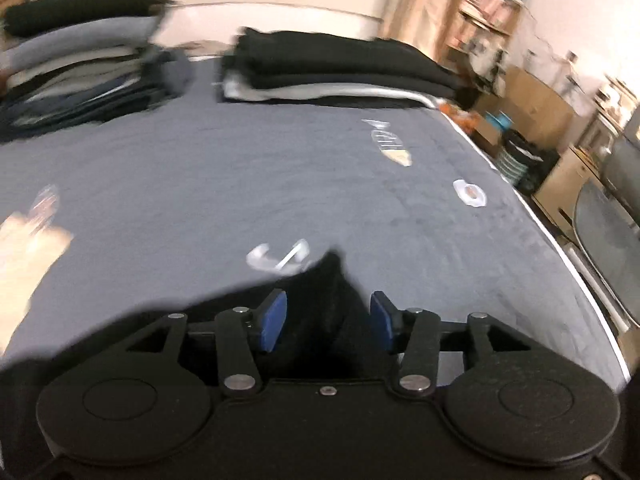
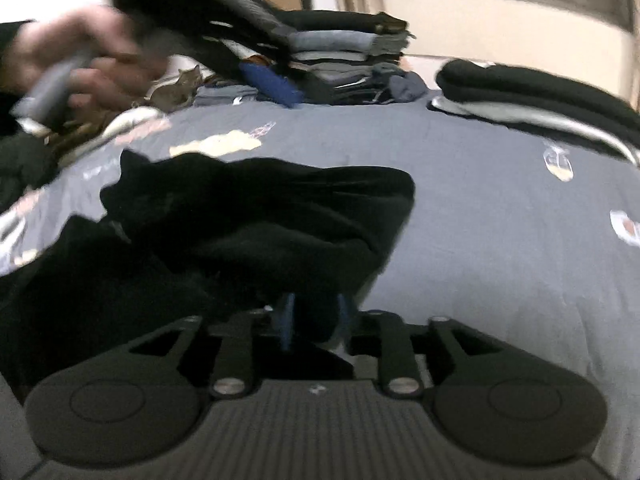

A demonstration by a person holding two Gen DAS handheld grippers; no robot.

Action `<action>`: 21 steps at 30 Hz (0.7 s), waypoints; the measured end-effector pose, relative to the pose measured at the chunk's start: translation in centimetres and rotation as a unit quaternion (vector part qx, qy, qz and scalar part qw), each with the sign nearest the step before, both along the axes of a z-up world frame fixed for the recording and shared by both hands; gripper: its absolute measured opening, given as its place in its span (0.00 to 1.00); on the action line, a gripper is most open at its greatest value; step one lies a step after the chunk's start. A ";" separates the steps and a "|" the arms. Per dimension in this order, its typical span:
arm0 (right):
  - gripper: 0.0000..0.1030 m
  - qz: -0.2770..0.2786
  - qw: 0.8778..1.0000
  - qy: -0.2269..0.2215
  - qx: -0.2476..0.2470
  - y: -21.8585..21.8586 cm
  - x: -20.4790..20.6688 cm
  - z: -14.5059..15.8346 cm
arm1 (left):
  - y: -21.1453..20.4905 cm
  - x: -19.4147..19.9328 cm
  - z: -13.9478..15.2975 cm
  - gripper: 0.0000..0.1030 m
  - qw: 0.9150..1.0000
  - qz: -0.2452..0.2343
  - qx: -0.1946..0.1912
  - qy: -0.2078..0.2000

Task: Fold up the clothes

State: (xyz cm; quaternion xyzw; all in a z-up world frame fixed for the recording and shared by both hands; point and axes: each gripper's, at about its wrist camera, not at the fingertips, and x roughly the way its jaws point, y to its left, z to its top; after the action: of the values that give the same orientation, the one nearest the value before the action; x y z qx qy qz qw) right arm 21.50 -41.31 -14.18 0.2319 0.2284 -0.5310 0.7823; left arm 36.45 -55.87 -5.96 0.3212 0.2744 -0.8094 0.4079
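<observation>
Bed [image 2: 500, 240] carries the black garment [image 2: 256, 220] at its near edge, bunched, long axis apparently parallel to that edge. Right gripper [image 2: 314, 320] is nearer; cloth lies between its parted jaws, grip uncertain. Left gripper [image 1: 328, 326] is open, a cloth peak standing untouched between.

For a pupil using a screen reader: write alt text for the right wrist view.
A crumpled black garment lies on a grey patterned bedspread, its near edge between the blue pads of the right tongs. Behind stand two stacks of folded clothes, and a blurred hand holds the left tongs.
</observation>
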 end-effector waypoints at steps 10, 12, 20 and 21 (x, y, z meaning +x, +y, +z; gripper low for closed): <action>0.32 0.002 0.994 0.105 -0.022 -2.4 3.6 -2.2 | 10.6 13.6 -1.3 0.45 0.982 0.171 0.044 0.060; 0.13 0.007 0.990 0.141 -0.031 -2.1 4.4 -3.0 | 11.7 14.8 -1.2 0.45 0.980 0.181 0.047 0.064; 0.08 0.069 0.951 0.281 -0.111 2.0 5.3 -0.4 | 13.6 17.5 -0.2 0.45 0.977 0.195 0.038 0.083; 0.08 0.071 0.953 0.280 -0.087 1.8 5.2 -1.0 | 13.6 17.6 -0.2 0.45 0.977 0.194 0.041 0.082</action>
State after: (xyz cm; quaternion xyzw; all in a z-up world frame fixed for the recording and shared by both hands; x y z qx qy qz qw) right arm 26.66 -39.46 -15.17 -0.0119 0.4074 -0.5356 0.7396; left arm 54.05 -42.27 -6.19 0.2104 0.3967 -0.7269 0.5196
